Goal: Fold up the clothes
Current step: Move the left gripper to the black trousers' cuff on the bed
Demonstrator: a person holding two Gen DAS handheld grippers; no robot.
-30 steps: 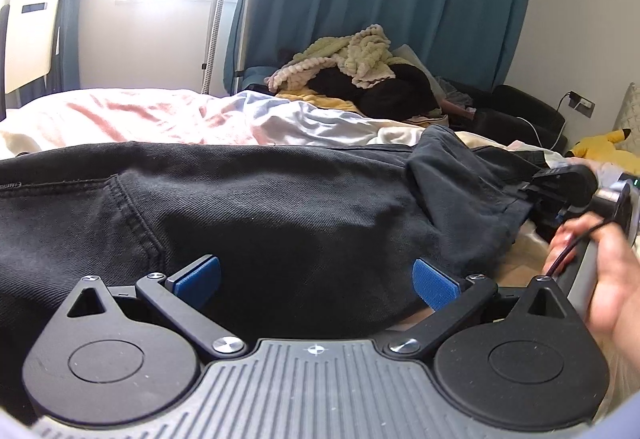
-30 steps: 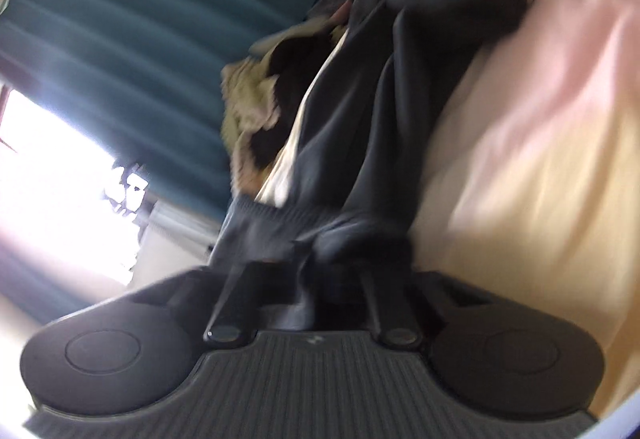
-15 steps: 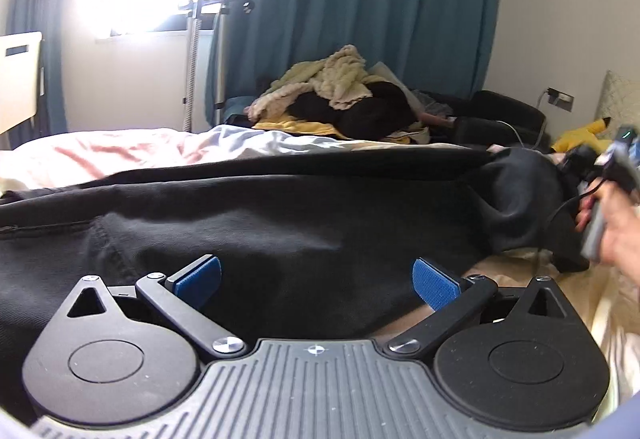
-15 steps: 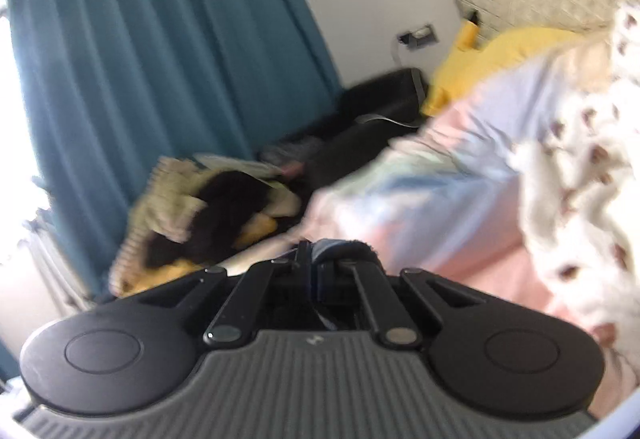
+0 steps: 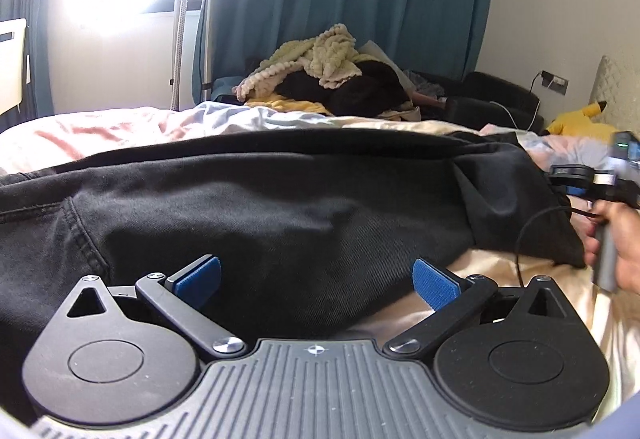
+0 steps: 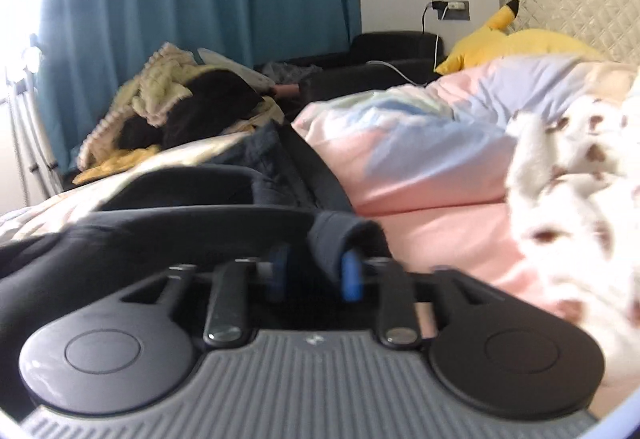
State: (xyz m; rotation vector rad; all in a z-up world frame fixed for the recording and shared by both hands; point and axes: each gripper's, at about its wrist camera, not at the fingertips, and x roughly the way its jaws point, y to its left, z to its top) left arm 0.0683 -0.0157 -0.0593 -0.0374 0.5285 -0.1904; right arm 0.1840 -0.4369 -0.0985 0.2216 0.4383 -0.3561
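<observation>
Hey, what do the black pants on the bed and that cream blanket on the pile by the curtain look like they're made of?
Black pants: probably denim or cotton twill, matte and slightly faded, judging by the diagonal weave and raised stitched seam. Cream blanket: apparently chunky knit or chenille yarn, soft and fluffy, with thick ropey loops visible. Neither fibre is certain from looks alone.
</observation>
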